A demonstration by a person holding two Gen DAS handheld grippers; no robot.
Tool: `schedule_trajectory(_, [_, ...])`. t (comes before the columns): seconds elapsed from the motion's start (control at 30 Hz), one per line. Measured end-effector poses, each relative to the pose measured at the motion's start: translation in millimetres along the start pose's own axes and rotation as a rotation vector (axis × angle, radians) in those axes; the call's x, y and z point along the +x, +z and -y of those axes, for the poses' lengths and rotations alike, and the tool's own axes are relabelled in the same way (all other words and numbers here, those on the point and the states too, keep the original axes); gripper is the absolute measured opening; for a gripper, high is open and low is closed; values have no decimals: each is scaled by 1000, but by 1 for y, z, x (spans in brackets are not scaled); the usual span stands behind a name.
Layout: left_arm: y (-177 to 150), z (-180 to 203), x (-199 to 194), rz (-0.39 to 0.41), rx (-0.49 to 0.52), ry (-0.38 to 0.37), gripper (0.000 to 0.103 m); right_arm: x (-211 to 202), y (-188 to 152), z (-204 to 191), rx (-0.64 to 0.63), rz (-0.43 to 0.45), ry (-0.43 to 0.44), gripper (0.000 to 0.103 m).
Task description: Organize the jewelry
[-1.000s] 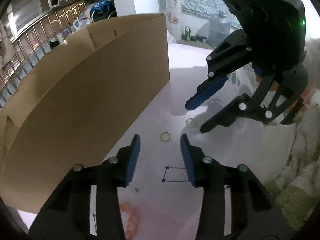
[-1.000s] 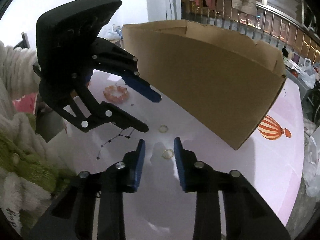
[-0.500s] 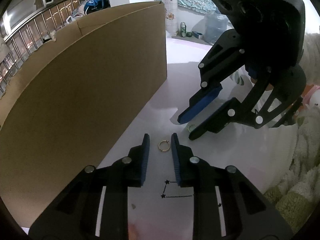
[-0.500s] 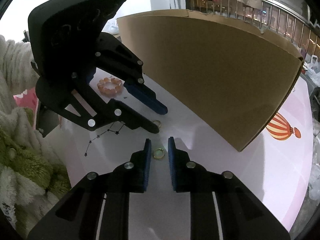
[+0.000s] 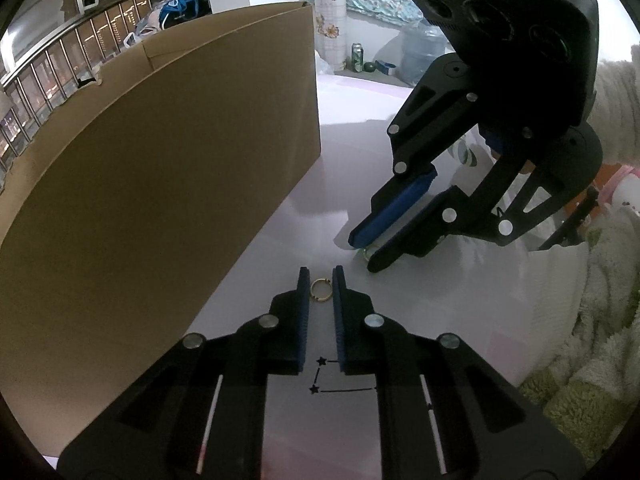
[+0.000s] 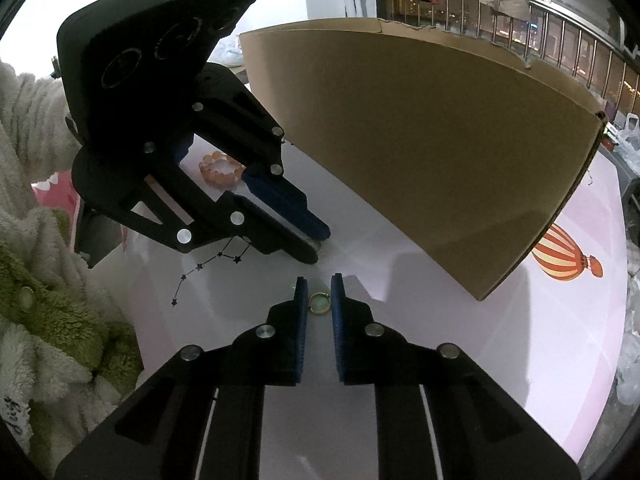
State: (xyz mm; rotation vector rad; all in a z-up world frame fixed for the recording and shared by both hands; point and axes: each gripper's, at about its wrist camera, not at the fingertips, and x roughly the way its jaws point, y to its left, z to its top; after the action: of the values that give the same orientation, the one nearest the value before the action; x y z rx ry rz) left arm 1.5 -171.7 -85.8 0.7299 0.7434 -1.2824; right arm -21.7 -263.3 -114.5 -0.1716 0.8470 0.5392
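Since a second ago both jaws narrowed | left gripper [image 5: 320, 276] brackets a gold ring [image 5: 320, 290] flat on the worktop [image 5: 440, 300], not yet pinching | right gripper [image 6: 319, 283] likewise straddles the second ring [image 6: 319, 303] | we judge simultaneous pickups, cardboard box [image 6: 420, 140] beside.

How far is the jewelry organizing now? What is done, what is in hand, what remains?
Nothing looks put away yet. In hand: the left gripper and the right gripper each have a gold ring between nearly closed jaws, one ring and the other ring, both lying on the table. Left: lifting both rings, and the orange bead bracelet untouched beside the cardboard box.
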Motion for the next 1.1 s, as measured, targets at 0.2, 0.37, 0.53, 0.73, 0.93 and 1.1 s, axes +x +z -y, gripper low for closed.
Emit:
schedule_trajectory(0.2, [3,-1,2,-1,-9,-2,10,-1,0,0,6,2,4,10])
schedule_trajectory(0.37, [-1,-4,1,2,-12,-3,9,-4,0,-1,6,5,3,10])
schedule_trajectory(0.53, [-9,-4,-4,4,-27,5,9,-8,0,0,12,5,1,10])
schedule_trajectory(0.73, [-15,-5,-8,-1,-57,18,9,-12,1,5,27,10,21,11])
schedule_trajectory(0.93, [-20,-6,-11,-4,-73,28,9,-10,2,10,30,-6,31,21])
schedule_trajectory(1.1, [-21,-7,-13,-4,-84,32,10,-10,1,8,24,-19,40,26])
